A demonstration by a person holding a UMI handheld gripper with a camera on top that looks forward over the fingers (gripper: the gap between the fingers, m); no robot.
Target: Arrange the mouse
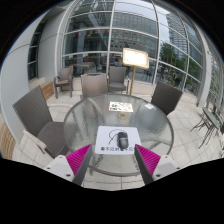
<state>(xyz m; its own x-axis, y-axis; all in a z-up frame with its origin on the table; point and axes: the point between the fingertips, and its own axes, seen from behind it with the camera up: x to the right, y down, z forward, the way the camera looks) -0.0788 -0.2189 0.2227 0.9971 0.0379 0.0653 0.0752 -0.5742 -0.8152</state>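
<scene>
A round glass table [95, 118] stood at the near centre, with a small white card [120, 107] lying on its far side. Grey chairs ringed it: one at the left [37, 118], one at the right [166, 98], and two at the far side [94, 85] [118, 77]. A floor lamp [135, 60] stood beyond, before tall glazed walls [110, 30].
</scene>
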